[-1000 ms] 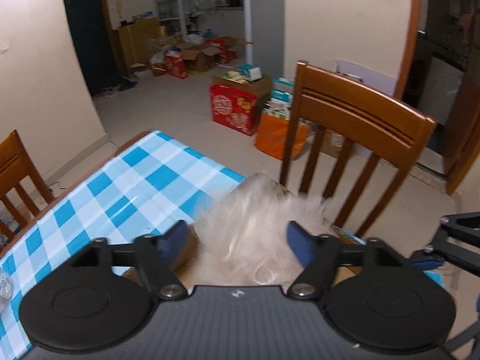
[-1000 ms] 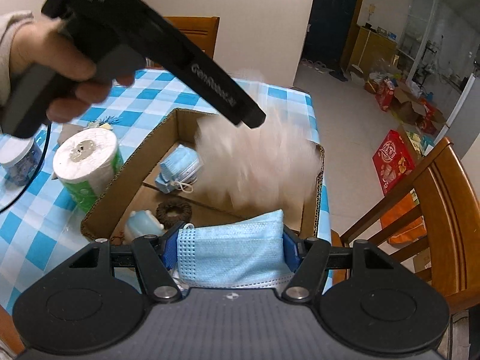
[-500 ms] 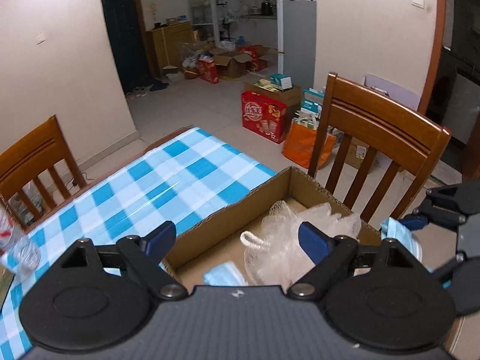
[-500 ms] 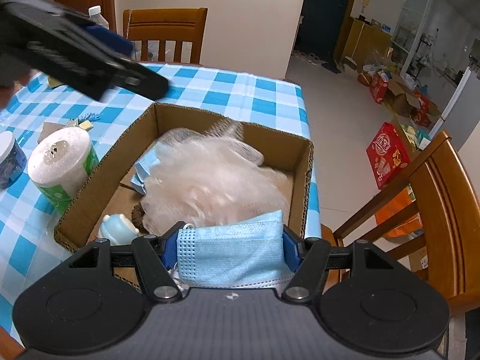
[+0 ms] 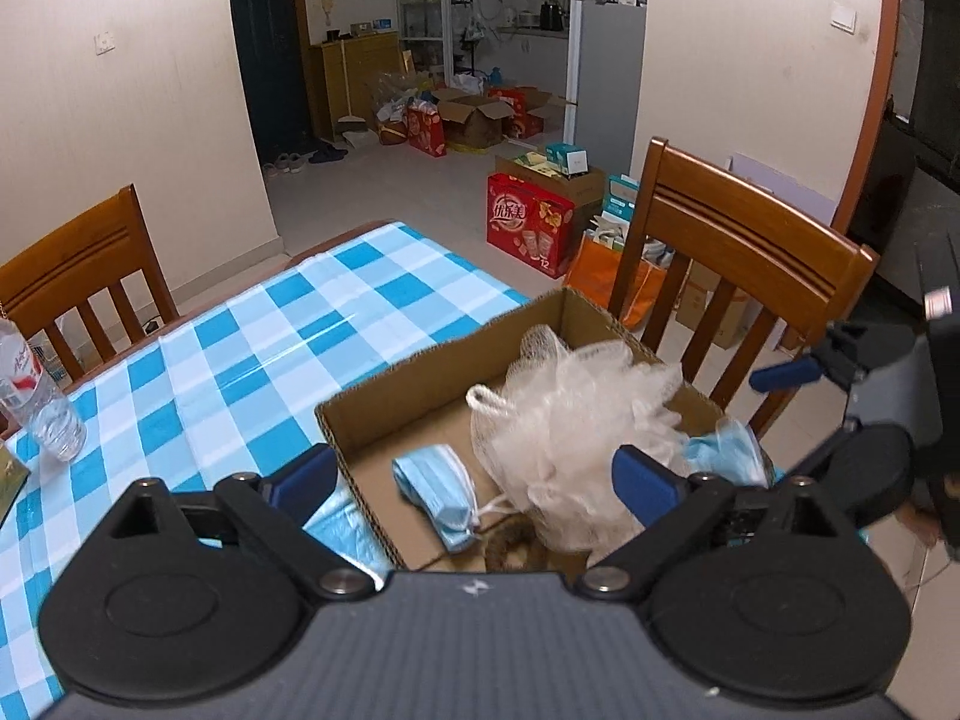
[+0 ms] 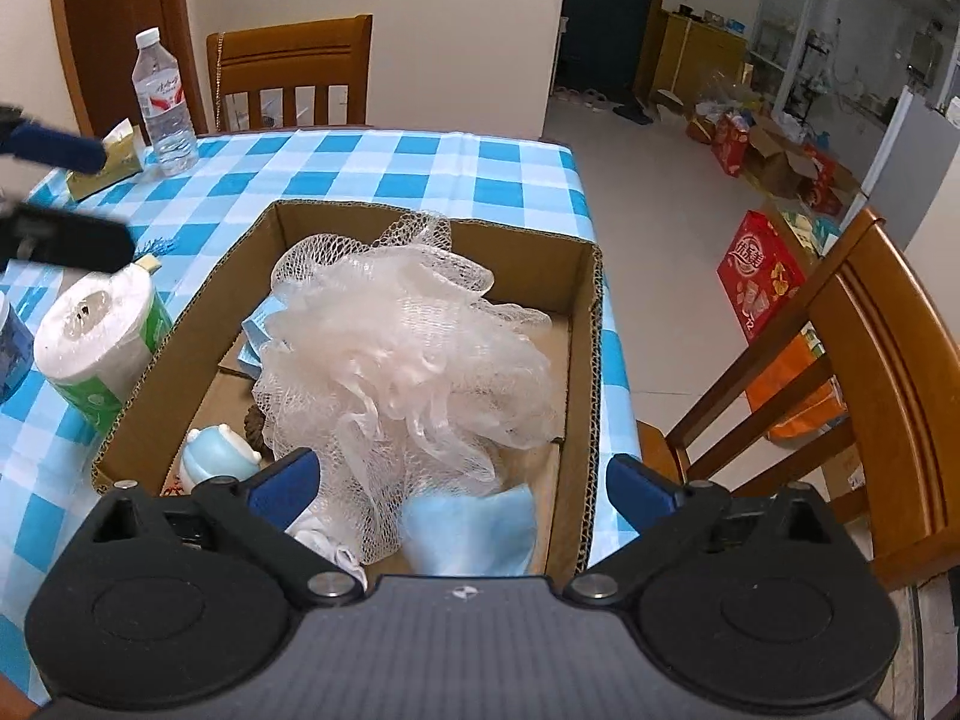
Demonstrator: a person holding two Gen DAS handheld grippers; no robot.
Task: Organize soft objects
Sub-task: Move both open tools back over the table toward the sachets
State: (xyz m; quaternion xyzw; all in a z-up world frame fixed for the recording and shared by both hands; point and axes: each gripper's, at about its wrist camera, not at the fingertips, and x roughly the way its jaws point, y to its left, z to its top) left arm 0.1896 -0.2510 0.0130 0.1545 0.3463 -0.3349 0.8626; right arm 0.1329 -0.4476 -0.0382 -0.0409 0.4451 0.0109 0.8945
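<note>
Mask (image 6: 468, 531) dropped into box (image 6: 591, 360); right hand-held gripper (image 6: 462, 480) just opened wide, empty; left hand-held gripper (image 5: 474, 480) likewise.

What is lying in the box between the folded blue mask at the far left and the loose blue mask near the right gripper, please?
The white mesh bath pouf fills that stretch, partly covering the folded mask and overlapping the loose mask; the right wrist view shows it best.

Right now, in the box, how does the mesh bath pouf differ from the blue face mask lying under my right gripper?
The bath pouf is a whitish, puffy ball of netting; the face mask is pale blue and flat. The pouf is far bulkier, filling the middle of the cardboard box, while the mask is crumpled at the near end, partly under the pouf's mesh. Both lie loose in the box, gripped by nothing.
</note>
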